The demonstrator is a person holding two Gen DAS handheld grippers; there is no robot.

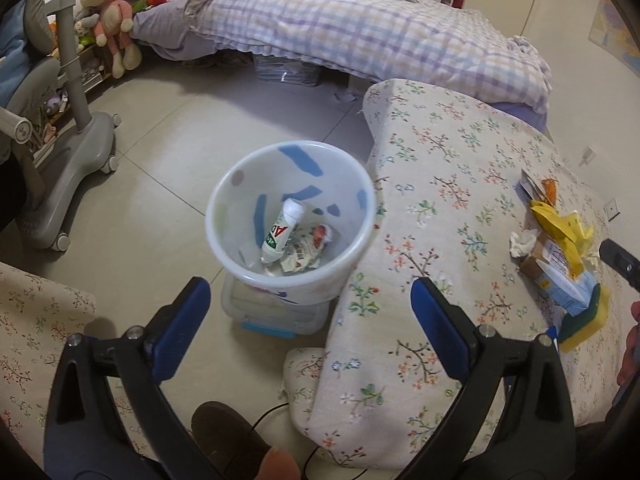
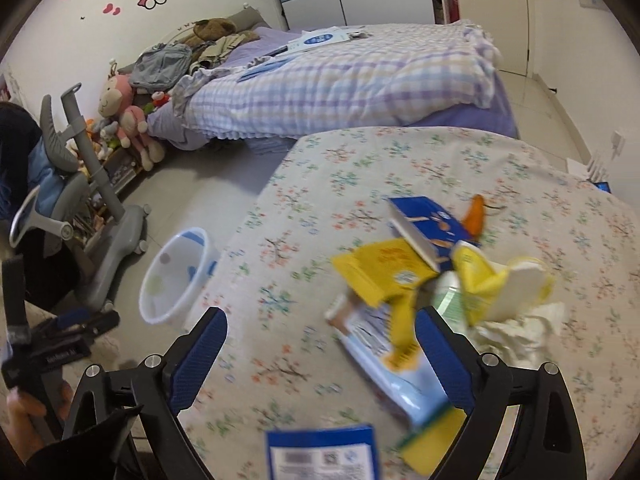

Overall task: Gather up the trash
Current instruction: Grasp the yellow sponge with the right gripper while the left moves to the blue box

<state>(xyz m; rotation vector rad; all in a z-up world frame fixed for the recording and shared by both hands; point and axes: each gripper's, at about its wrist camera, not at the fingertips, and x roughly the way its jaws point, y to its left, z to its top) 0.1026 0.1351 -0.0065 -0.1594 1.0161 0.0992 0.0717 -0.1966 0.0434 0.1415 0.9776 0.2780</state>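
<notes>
A white waste bin (image 1: pixel 224 216) with blue patches stands on the floor beside the flowered table. Inside it lie a white bottle with green lettering (image 1: pixel 282 232) and crumpled wrappers (image 1: pixel 306 250). My left gripper (image 1: pixel 310 294) hovers above the bin, open, with nothing between its blue pads. In the right wrist view the bin (image 2: pixel 176 276) shows at the left. My right gripper (image 2: pixel 322 322) is open over the table, just left of a pile of trash: yellow wrappers (image 2: pixel 384 268), a blue box (image 2: pixel 430 220), a pale blue packet (image 2: pixel 384 356), crumpled tissue (image 2: pixel 520 328). The same pile (image 1: pixel 560 248) lies at the right in the left wrist view.
The table wears a flowered cloth (image 2: pixel 320 184). A clear plastic box (image 1: pixel 272 316) sits on the floor under the bin. A grey wheeled chair base (image 1: pixel 76 160) stands left of it. A bed with a checked quilt (image 1: pixel 360 36) and plush toys (image 1: pixel 108 12) fills the back. A blue-white carton (image 2: pixel 324 456) lies near me.
</notes>
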